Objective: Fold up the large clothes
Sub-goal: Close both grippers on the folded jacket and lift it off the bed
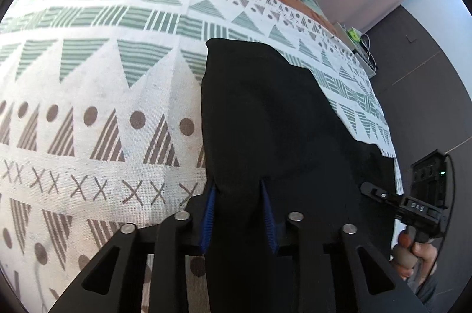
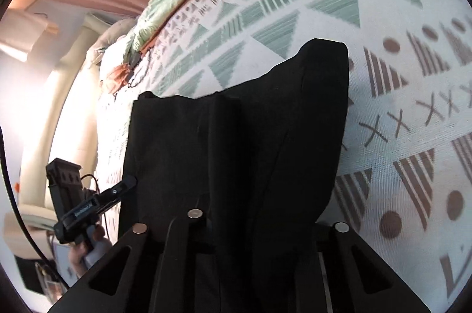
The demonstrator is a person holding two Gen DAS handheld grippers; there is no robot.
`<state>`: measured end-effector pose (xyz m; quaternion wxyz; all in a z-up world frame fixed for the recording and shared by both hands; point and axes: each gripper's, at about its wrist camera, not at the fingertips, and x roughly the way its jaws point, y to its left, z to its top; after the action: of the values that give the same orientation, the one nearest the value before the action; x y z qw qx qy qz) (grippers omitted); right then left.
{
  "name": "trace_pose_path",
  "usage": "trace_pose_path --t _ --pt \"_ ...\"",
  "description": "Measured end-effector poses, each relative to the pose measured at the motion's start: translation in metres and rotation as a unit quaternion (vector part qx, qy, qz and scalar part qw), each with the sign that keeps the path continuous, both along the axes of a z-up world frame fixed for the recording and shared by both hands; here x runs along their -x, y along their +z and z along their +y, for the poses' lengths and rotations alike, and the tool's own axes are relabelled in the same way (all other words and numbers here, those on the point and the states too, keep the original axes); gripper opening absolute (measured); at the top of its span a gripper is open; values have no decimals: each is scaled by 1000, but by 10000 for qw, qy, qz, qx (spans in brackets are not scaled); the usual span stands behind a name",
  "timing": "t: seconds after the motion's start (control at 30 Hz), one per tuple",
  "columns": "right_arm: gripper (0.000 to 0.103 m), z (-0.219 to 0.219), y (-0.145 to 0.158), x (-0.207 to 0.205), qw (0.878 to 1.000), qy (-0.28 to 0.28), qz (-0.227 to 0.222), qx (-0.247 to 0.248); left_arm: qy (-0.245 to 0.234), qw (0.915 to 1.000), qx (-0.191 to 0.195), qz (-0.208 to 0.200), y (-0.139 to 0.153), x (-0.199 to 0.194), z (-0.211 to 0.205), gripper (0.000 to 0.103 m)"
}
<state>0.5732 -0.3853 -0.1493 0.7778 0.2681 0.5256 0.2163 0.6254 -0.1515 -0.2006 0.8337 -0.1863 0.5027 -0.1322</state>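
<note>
The left gripper is pinching the near edge of the black garment between its blue pads while the right gripper, fingers hidden under cloth, is seemingly clamping the other corner, so both should be lifting evenly over the patterned bedspread.

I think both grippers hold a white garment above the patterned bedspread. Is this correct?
Not quite: the garment is black, not white, as the left wrist view shows plainly. The rest holds: the left gripper and the right gripper both hold it above the patterned bedspread.
</note>
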Motion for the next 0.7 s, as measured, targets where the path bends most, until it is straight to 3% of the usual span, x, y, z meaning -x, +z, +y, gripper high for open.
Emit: trace_pose_path --t 0.17,0.37,0.7 --pt "15 7 42 22 9991 -90 -342 250 29 9994 -14 -339 22 20 -1 17" --pt "14 21 90 58 9957 -253 -686 574 104 9979 160 -624 67 57 6 14" --pt "14 28 170 121 9866 -610 -1393 587 56 9918 224 -1257 151 119 2 13"
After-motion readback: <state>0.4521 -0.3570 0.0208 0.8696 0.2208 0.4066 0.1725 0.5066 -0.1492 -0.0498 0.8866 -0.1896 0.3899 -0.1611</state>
